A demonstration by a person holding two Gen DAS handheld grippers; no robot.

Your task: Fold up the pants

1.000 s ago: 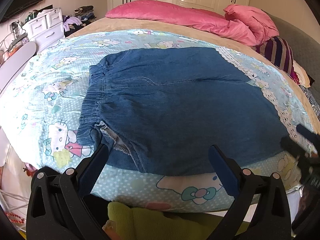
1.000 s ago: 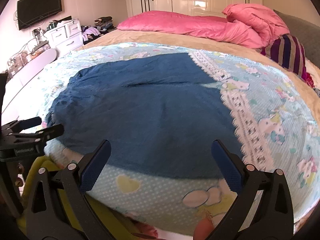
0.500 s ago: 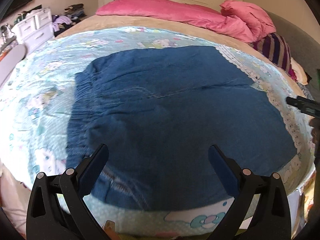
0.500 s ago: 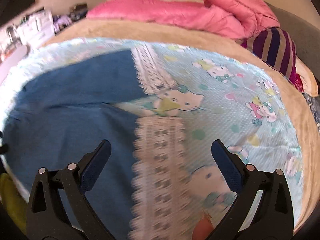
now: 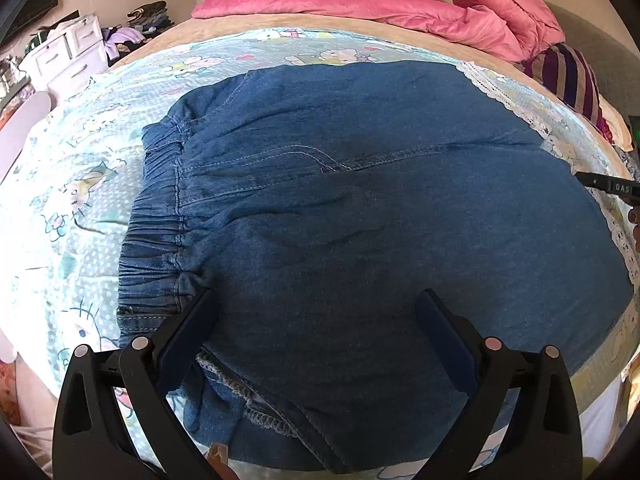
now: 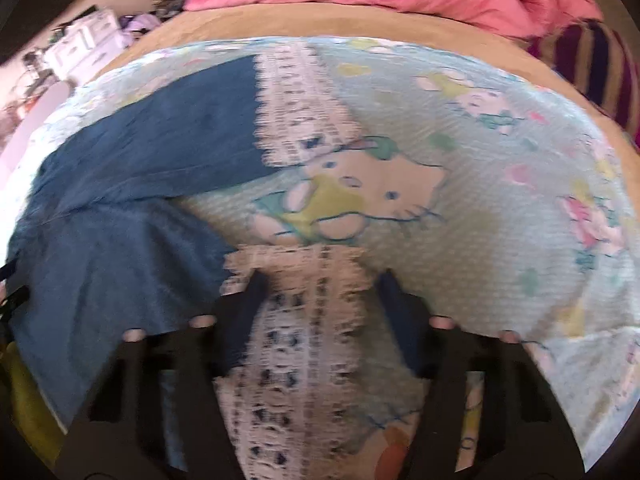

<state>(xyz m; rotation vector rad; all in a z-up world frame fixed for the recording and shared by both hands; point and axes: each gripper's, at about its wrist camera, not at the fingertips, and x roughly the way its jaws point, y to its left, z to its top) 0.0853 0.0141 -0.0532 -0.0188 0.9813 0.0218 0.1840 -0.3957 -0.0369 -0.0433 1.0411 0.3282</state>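
Pants (image 5: 360, 220) lie spread flat on the bed, on a pale blue cartoon-print quilt (image 5: 80, 200). Denim, soft and lightly creased; gathered elastic waistband (image 5: 154, 236) toward the left, legs running right to white lace-trimmed hems (image 6: 304, 280).

Left claw (image 5: 316, 316): jaws stand wide, low over the near waist corner, nothing pinched between them. One finger sits just beside the waistband's end, likely lining up a grip there.

Right claw (image 6: 320, 292): view is blurred. Jaws are closing around the near leg's lace hem, which lies between them; pads do not clearly press it yet. The far leg's hem lies apart, cartoon print showing between the two.

Judgement: one claw at each end of the near edge suggests lifting that edge and carrying it over the far leg, for a lengthwise fold. Thin denim should drape and sag between the grips.

Pink duvet (image 5: 360, 0) heaped at the bed's head, well clear.
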